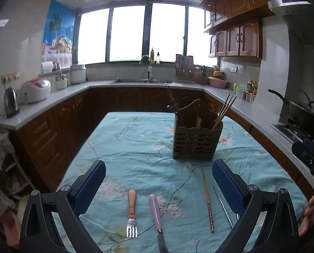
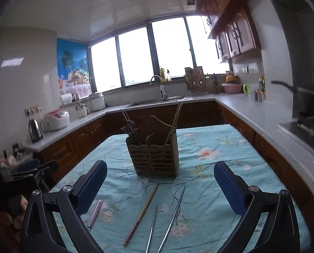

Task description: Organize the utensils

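A slatted wooden utensil holder (image 1: 195, 142) (image 2: 154, 159) stands on the floral tablecloth with chopsticks and other utensils in it. In the left wrist view a fork with a peach handle (image 1: 132, 213), a knife with a pink handle (image 1: 156, 215), a wooden chopstick (image 1: 207, 200) and a metal chopstick (image 1: 223, 207) lie near me. My left gripper (image 1: 159, 170) is open above them, holding nothing. My right gripper (image 2: 160, 169) is open too, above the wooden chopstick (image 2: 142, 210) and two metal chopsticks (image 2: 171, 217). The pink handle (image 2: 95, 213) lies at its left.
The table (image 1: 131, 139) is ringed by kitchen counters (image 1: 51, 97) with a kettle (image 1: 10, 102), a rice cooker (image 1: 35, 89) and a sink (image 1: 140, 81). A pan (image 1: 300, 109) sits on the stove at right. A hand (image 1: 312, 215) shows at the right edge.
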Motion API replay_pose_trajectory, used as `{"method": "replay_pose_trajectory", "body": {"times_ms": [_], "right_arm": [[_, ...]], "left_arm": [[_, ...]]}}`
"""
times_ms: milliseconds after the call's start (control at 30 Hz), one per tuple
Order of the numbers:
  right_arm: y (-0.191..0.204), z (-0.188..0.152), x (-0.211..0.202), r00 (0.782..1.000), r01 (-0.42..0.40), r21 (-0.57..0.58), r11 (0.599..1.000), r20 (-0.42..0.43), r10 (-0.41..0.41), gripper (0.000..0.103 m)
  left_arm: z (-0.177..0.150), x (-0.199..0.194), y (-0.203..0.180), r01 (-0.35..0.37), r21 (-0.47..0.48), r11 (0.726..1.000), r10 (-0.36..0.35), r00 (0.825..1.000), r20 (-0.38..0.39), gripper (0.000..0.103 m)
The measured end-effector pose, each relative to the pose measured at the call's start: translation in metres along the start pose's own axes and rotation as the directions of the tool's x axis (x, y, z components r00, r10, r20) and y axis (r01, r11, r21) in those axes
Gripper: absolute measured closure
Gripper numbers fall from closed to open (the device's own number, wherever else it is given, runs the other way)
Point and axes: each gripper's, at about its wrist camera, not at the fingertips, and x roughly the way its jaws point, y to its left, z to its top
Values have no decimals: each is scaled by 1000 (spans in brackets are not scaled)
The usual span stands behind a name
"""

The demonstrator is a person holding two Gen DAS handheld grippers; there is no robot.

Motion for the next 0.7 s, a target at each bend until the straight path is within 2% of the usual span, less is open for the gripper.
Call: {"method": "replay_pose_trajectory", "body": {"times_ms": [167, 700], "right_arm": [[10, 0, -12, 999, 12, -50, 999, 40, -10, 0], [-5, -29, -6, 999, 47, 23, 999, 16, -47, 0]], "left_arm": [[-7, -7, -4, -31, 29, 999, 31, 999, 18, 1], [-23, 1, -3, -57, 9, 998, 57, 998, 11, 1]]}}
